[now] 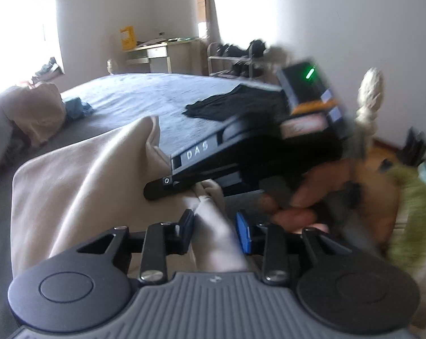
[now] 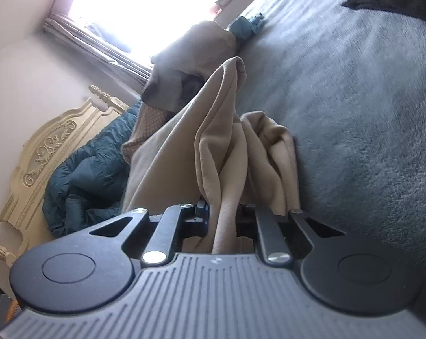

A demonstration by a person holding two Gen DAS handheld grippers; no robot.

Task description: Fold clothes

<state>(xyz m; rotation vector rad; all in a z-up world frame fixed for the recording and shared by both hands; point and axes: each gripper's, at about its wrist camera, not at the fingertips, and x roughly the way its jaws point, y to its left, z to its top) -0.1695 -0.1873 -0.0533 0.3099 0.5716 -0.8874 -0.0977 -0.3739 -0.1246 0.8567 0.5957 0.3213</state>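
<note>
The beige garment (image 1: 80, 186) hangs bunched between the two grippers above the near edge of the bed (image 1: 134, 96), and the fold turns on that stretch of cloth. Its long run goes from the left gripper (image 1: 215, 233) up and away towards the right gripper (image 1: 167, 182), which crosses just ahead of it. Both hold the same end, so neither is nearer; the free length droops leftward onto the bed.

In the left wrist view a twisted rope of the fabric lies between the left gripper's fingers. They stand partly apart, with a visible gap to the blue pad (image 1: 242, 236), so the hold looks loose or already let go.

In the right wrist view the right gripper (image 2: 223, 220) is nearly closed, pinching a thick gathered fold of the beige garment (image 2: 210, 141), which rises ahead in soft vertical pleats.

The cloth is matte, smooth and limp, like a light knit. The bed cover is a fuzzy grey-blue fleece. A black garment (image 1: 227, 104) lies flat towards the far right edge.
</note>
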